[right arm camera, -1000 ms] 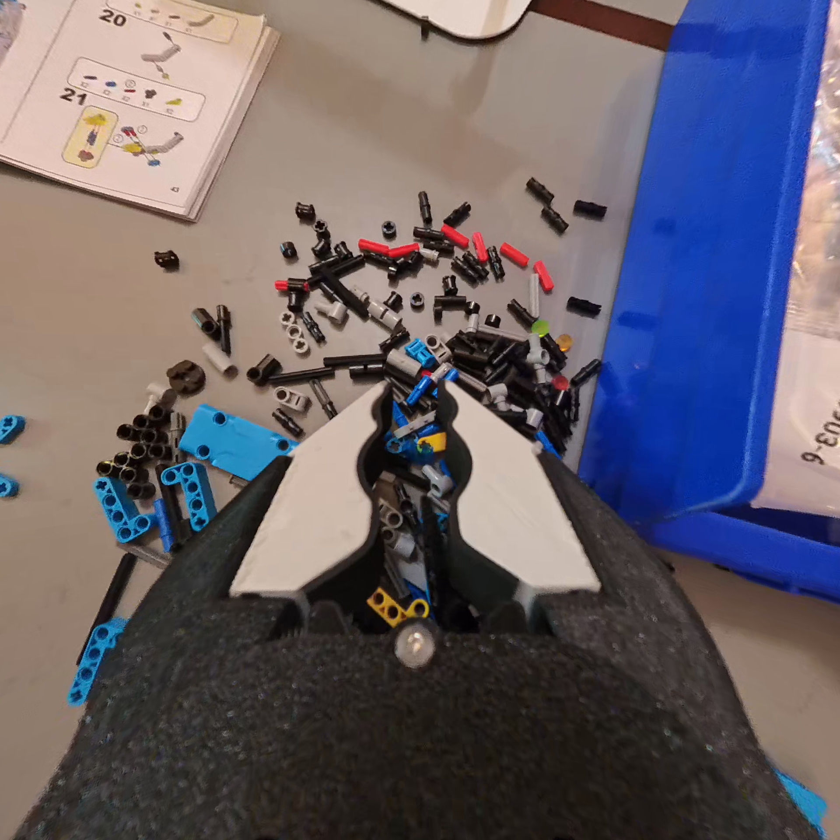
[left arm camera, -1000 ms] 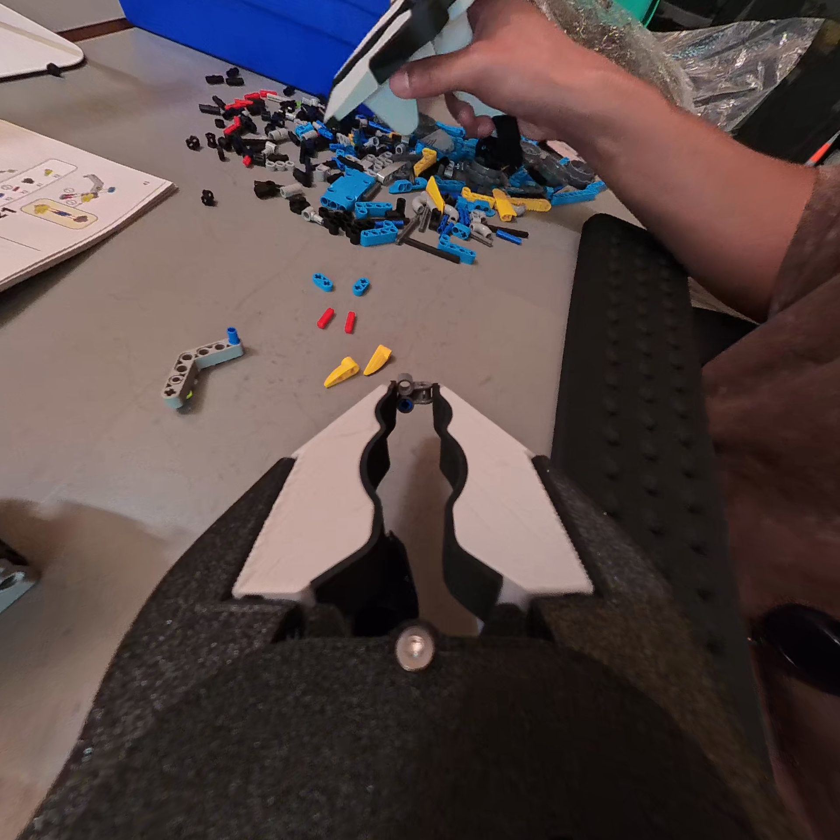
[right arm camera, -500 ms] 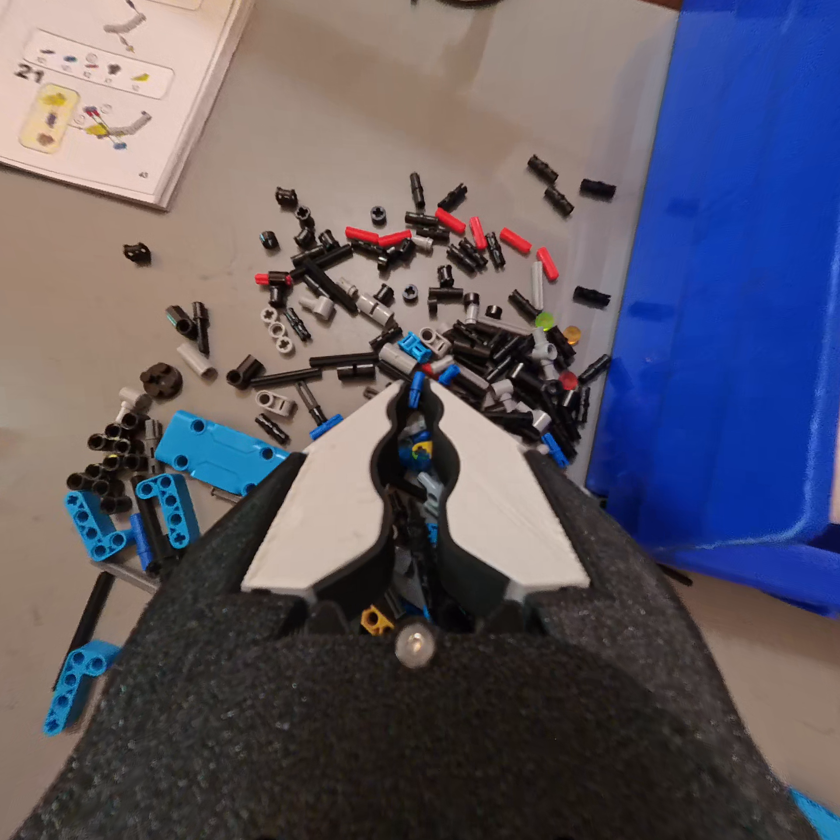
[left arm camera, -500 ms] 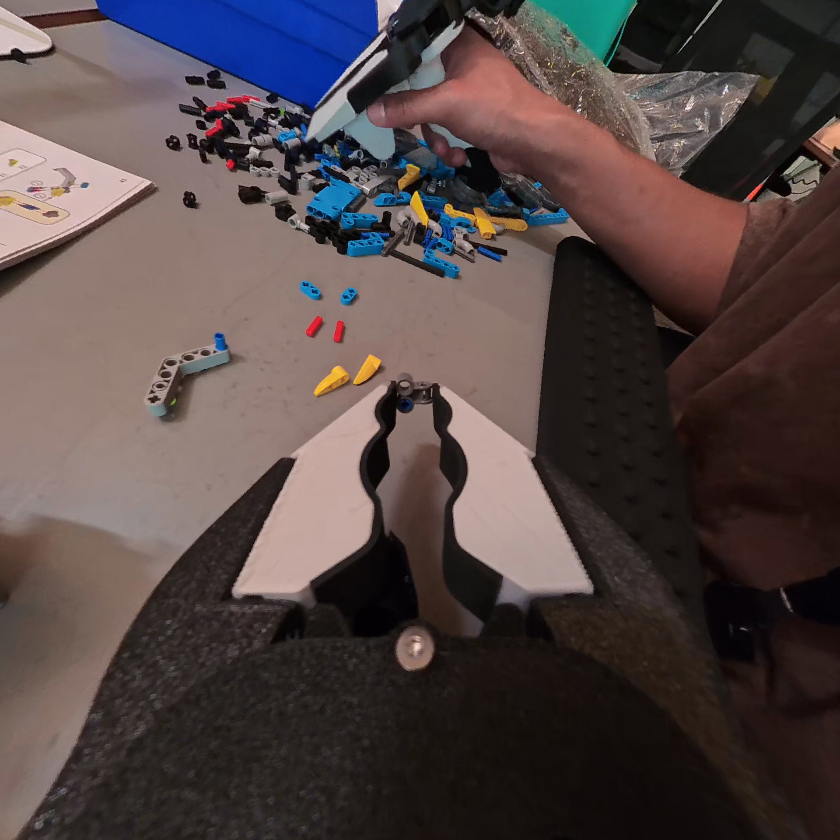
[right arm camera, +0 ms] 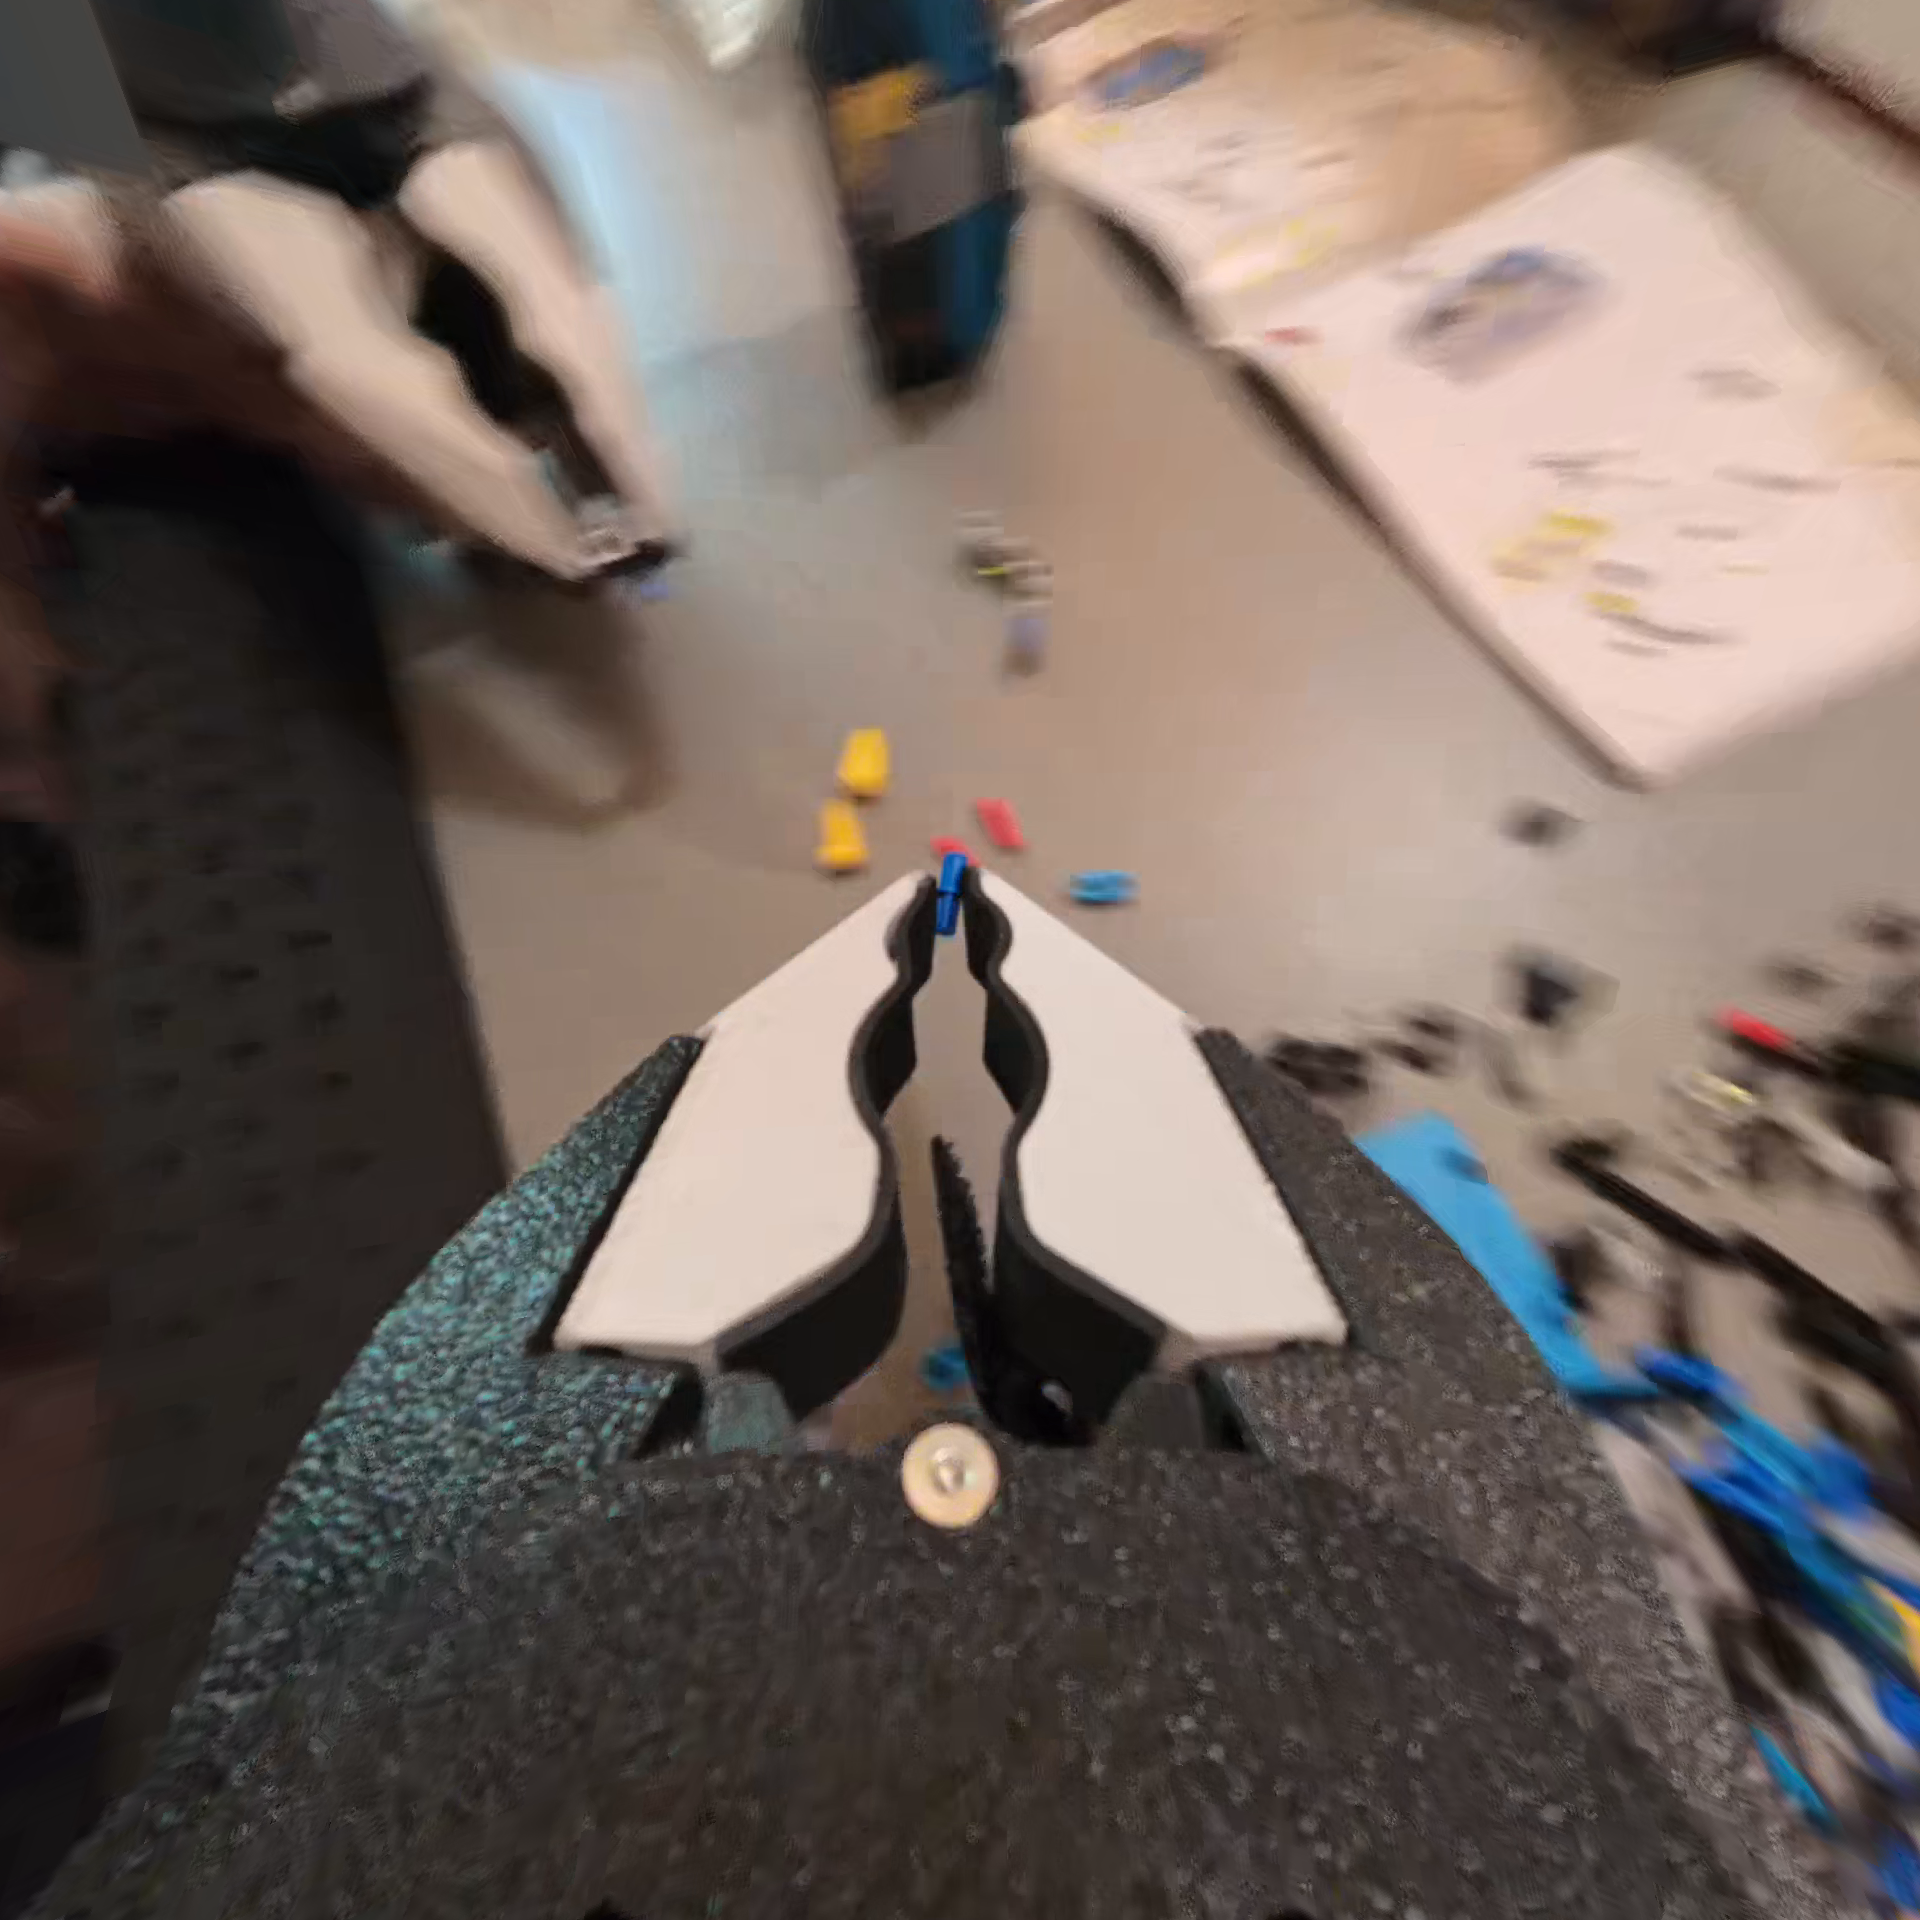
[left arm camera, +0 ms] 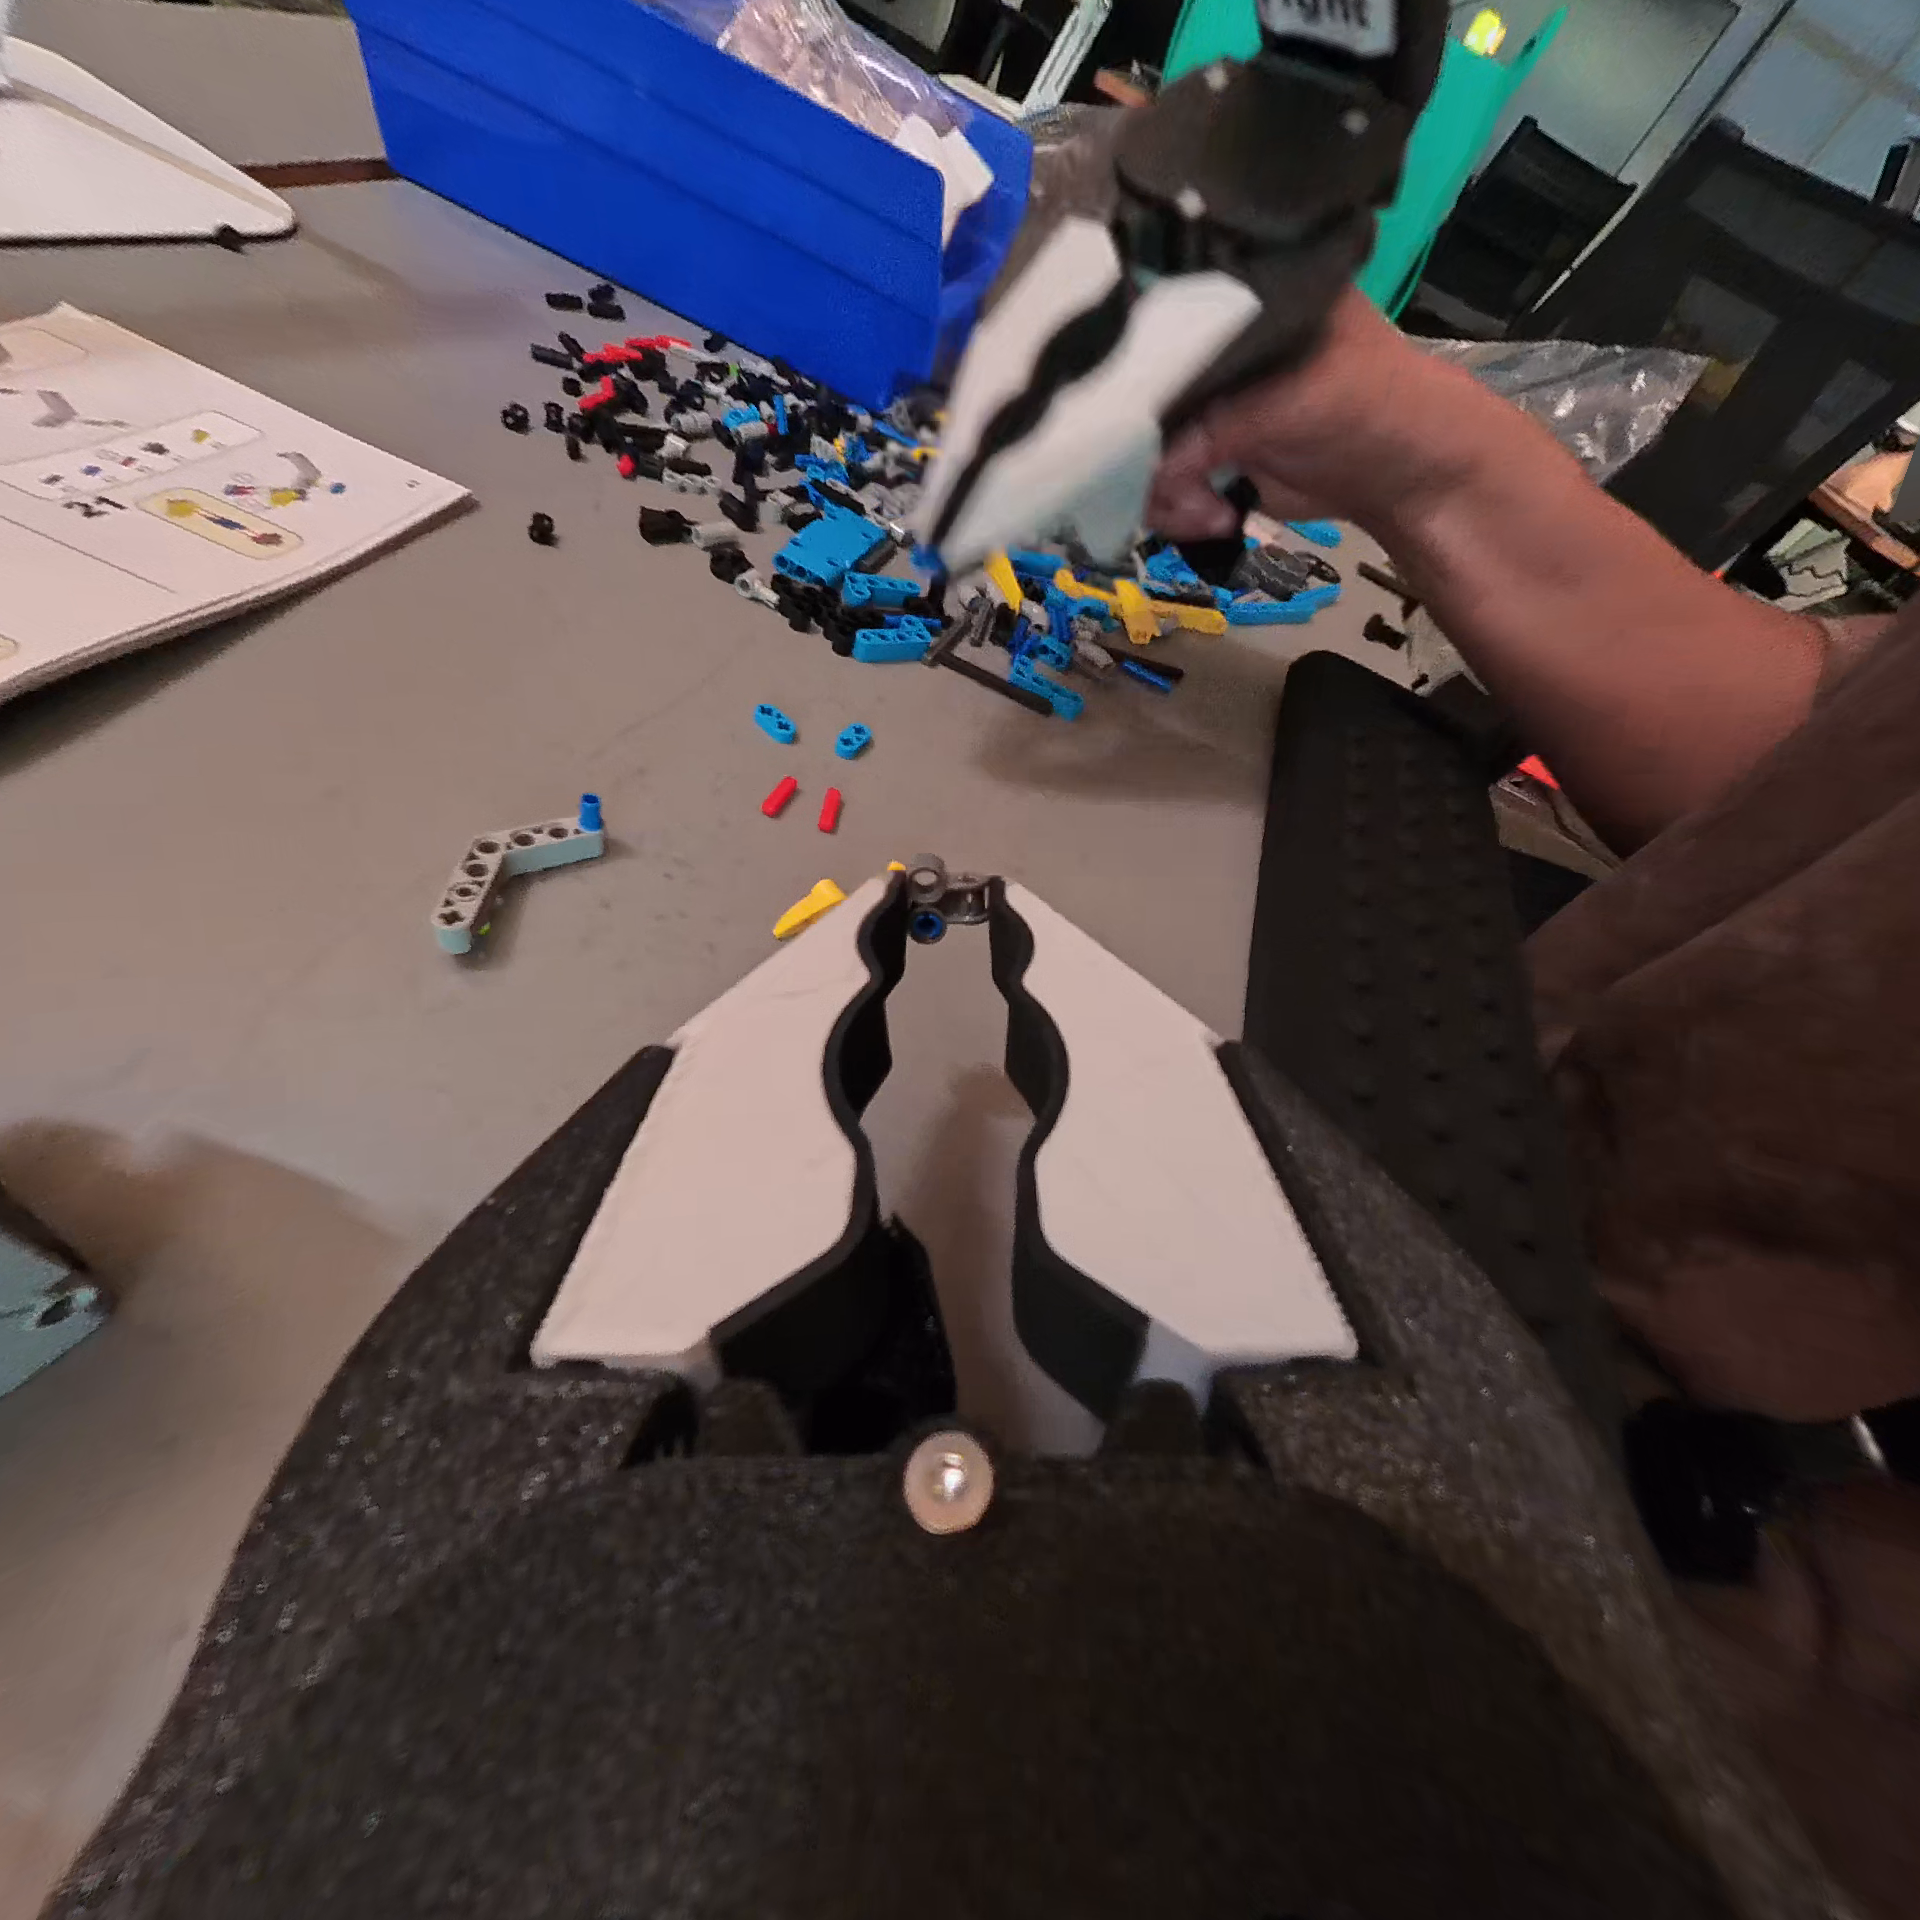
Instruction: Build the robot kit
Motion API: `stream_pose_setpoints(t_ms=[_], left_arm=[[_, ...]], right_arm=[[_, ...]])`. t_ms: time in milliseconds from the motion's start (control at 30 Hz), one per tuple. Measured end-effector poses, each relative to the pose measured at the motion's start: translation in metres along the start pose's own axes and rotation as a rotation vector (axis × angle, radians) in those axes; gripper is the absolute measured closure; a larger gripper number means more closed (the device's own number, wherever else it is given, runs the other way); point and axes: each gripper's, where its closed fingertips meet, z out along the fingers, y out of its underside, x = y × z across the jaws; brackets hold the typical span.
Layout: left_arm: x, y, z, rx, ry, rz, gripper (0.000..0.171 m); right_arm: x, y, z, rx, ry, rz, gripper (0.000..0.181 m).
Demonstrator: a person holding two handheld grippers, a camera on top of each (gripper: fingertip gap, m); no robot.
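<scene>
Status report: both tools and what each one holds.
Left tool shut on small grey connector with blue pin. Right tool shut on blue pin, above the table. Yellow pieces ahead; nothing between.

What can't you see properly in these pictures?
- Right wrist view: motion blur smears the booklet and the brick pile.
- Left wrist view: the left gripper hides most of one yellow piece.
- The blue bin is cut off at the top edge.
</scene>
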Motion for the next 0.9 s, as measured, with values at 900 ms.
stream_pose_setpoints(t_ms=[900], left_arm=[[0.059, -0.028, -0.021, 0.165, 0.345, -0.018, 0.158]], right_arm=[[-0.113, -0.064, 0.018, 0.081, 0.07, -0.6, 0.177]])
